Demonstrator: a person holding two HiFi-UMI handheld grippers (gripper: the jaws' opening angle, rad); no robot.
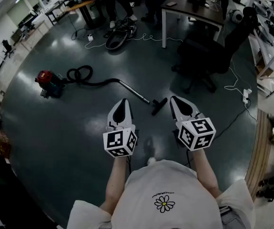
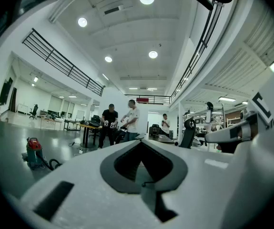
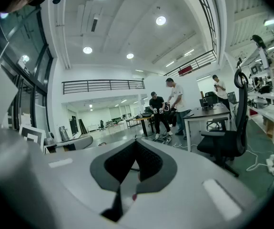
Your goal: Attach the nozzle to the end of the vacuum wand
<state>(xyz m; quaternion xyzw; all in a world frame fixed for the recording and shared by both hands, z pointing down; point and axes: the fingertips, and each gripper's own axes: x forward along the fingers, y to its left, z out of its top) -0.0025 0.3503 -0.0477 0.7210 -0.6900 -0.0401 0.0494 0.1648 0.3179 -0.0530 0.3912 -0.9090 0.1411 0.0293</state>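
Nozzle [image 1: 159,106] not yet held: the left gripper [image 1: 123,101] and right gripper [image 1: 174,99] both have jaws together, empty, hovering side by side. Just beyond them the nozzle lies on the floor [image 1: 79,128], near the wand [image 1: 134,92] tip but unjoined. Closed jaws would likely shove it away, and the loose wand may slide when pushed.

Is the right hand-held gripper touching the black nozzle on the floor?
Apart. The right gripper view shows the right hand-held gripper shut on nothing and held level, well above the floor. In the head view the nozzle lies on that floor.
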